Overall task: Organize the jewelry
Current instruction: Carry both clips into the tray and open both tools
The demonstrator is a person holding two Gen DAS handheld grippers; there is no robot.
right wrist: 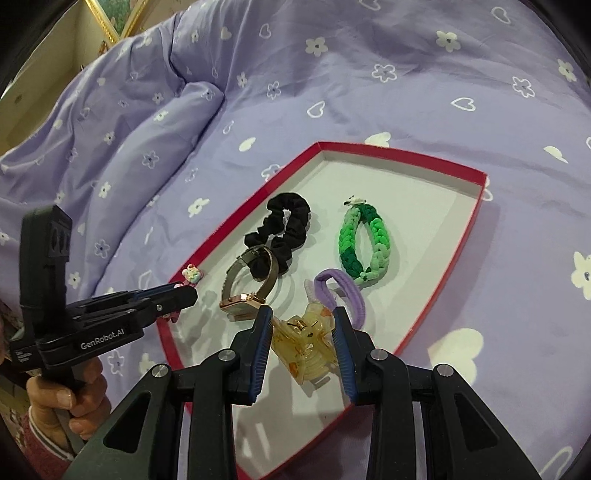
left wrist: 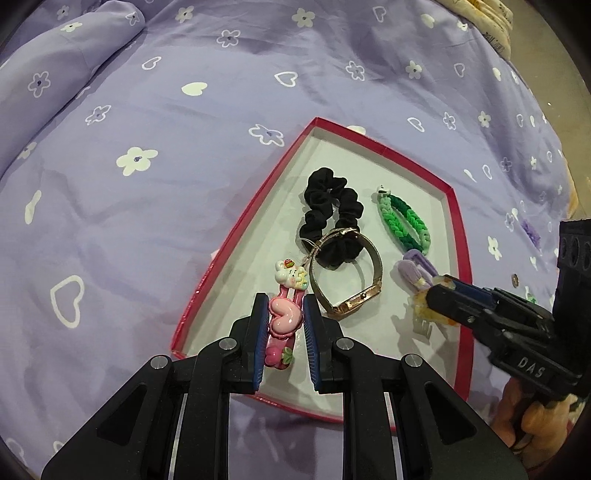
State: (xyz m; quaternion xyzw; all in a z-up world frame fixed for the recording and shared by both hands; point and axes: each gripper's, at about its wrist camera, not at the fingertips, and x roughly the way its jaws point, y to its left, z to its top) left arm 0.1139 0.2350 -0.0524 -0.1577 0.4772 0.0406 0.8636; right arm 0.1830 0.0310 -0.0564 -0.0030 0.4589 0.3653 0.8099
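Note:
A red-rimmed shallow box [left wrist: 258, 192] [right wrist: 402, 155] with a white floor lies on the purple bedspread. In it lie a black scrunchie [left wrist: 332, 206] [right wrist: 291, 225], a green braided band [left wrist: 404, 221] [right wrist: 369, 240], a purple hair tie [left wrist: 415, 271] [right wrist: 341, 291] and a gold watch [left wrist: 351, 291] [right wrist: 251, 291]. My left gripper [left wrist: 285, 312] [right wrist: 184, 293] is shut on a pink heart hair clip [left wrist: 284, 314] over the box's near left part. My right gripper [right wrist: 303, 321] [left wrist: 434, 295] is shut on a yellow claw clip [right wrist: 304, 343] [left wrist: 424, 310] above the box floor.
The purple flowered bedspread [left wrist: 147, 147] [right wrist: 406, 74] surrounds the box, with a thick fold [right wrist: 147, 147] at the left. A small purple item [left wrist: 530, 230] and a small coin-like piece [left wrist: 515, 280] lie on the cover right of the box. A gilt frame [right wrist: 107, 22] stands behind.

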